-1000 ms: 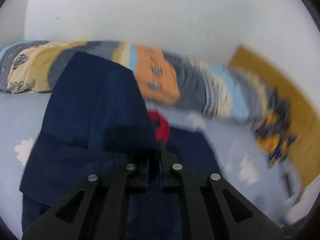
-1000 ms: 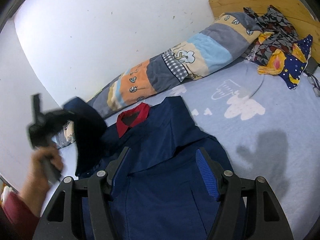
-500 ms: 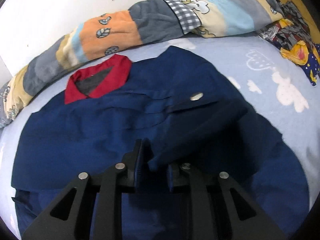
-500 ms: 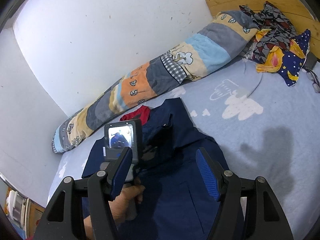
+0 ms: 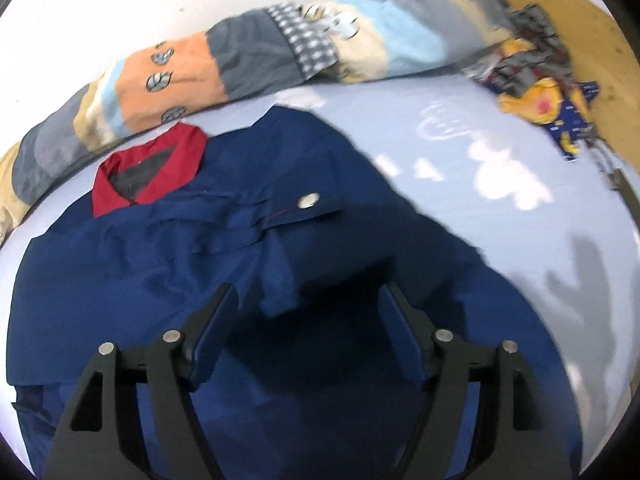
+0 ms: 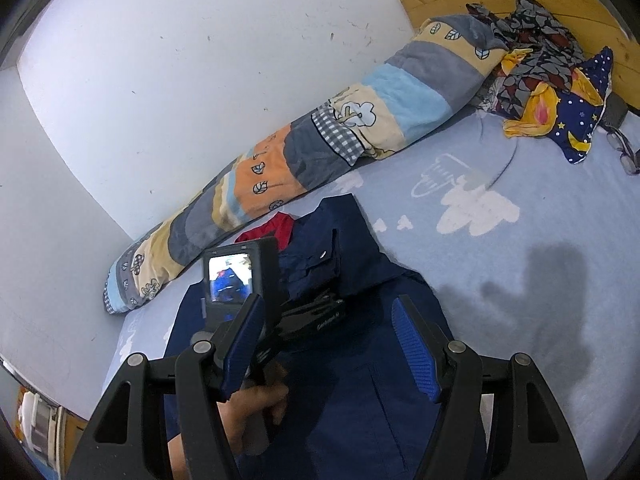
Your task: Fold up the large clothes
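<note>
Navy jacket [image 5: 168,264] with red collar [image 5: 148,172] spread flat on blue bedsheet [image 5: 460,152], folded-in sleeve just ahead of left gripper [image 5: 308,312], jaws just opened, nothing pinched, right gripper [image 6: 328,344] open above jacket's lower part.

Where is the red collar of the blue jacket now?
In the left wrist view the red collar lies upper left, at the jacket's top edge, just below the patchwork quilt.
</note>
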Action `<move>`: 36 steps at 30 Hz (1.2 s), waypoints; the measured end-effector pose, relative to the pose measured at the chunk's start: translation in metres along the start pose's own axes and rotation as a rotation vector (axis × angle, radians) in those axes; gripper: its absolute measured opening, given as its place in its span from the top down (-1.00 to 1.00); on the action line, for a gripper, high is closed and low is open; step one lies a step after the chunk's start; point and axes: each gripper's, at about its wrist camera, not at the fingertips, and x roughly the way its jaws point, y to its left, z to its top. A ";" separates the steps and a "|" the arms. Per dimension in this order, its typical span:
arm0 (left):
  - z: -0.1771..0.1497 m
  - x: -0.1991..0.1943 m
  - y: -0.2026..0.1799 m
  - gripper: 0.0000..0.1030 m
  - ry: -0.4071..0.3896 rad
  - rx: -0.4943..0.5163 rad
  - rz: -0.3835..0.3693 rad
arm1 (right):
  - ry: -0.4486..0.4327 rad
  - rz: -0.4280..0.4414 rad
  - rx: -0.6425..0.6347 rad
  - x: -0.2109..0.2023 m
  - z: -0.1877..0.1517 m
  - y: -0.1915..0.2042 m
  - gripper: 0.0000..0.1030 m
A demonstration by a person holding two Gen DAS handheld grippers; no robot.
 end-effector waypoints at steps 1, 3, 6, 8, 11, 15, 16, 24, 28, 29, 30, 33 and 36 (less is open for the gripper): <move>-0.002 -0.009 0.003 -0.41 -0.014 -0.006 -0.016 | -0.003 0.000 0.001 0.000 0.000 0.000 -0.34; -0.005 -0.022 0.015 -0.47 -0.031 -0.018 -0.012 | -0.004 0.001 0.000 0.000 0.000 0.001 -0.34; -0.013 -0.038 0.053 -0.47 -0.039 -0.074 0.026 | -0.003 -0.001 0.000 -0.001 -0.001 0.000 -0.34; -0.023 -0.046 0.091 -0.47 -0.025 -0.131 0.115 | 0.001 -0.004 -0.001 0.000 0.000 -0.001 -0.34; -0.042 -0.053 0.143 -0.47 0.004 -0.208 0.243 | 0.004 -0.008 0.001 0.002 0.000 -0.001 -0.34; -0.084 -0.042 0.207 -0.48 0.115 -0.339 0.338 | 0.012 -0.011 0.003 0.004 0.000 -0.002 -0.34; -0.099 -0.030 0.218 -0.50 0.178 -0.377 0.316 | 0.015 -0.013 0.003 0.005 0.000 -0.001 -0.34; -0.083 -0.050 0.192 -0.60 0.049 -0.340 0.308 | 0.026 -0.024 0.016 0.009 -0.002 -0.004 -0.34; -0.041 -0.037 0.142 -0.60 0.020 -0.262 0.205 | 0.022 -0.033 0.011 0.010 -0.003 -0.002 -0.34; -0.033 -0.029 0.129 -0.60 0.033 -0.240 0.182 | 0.025 -0.036 0.008 0.012 -0.003 -0.002 -0.34; -0.026 -0.019 0.116 -0.60 0.042 -0.220 0.165 | 0.030 -0.037 0.009 0.013 -0.003 -0.002 -0.34; -0.017 0.015 0.084 -0.60 0.093 -0.159 0.136 | 0.041 -0.036 0.018 0.017 -0.003 -0.003 -0.34; -0.020 0.033 0.065 -0.61 0.112 -0.130 0.174 | 0.039 -0.043 0.014 0.018 -0.002 -0.004 -0.34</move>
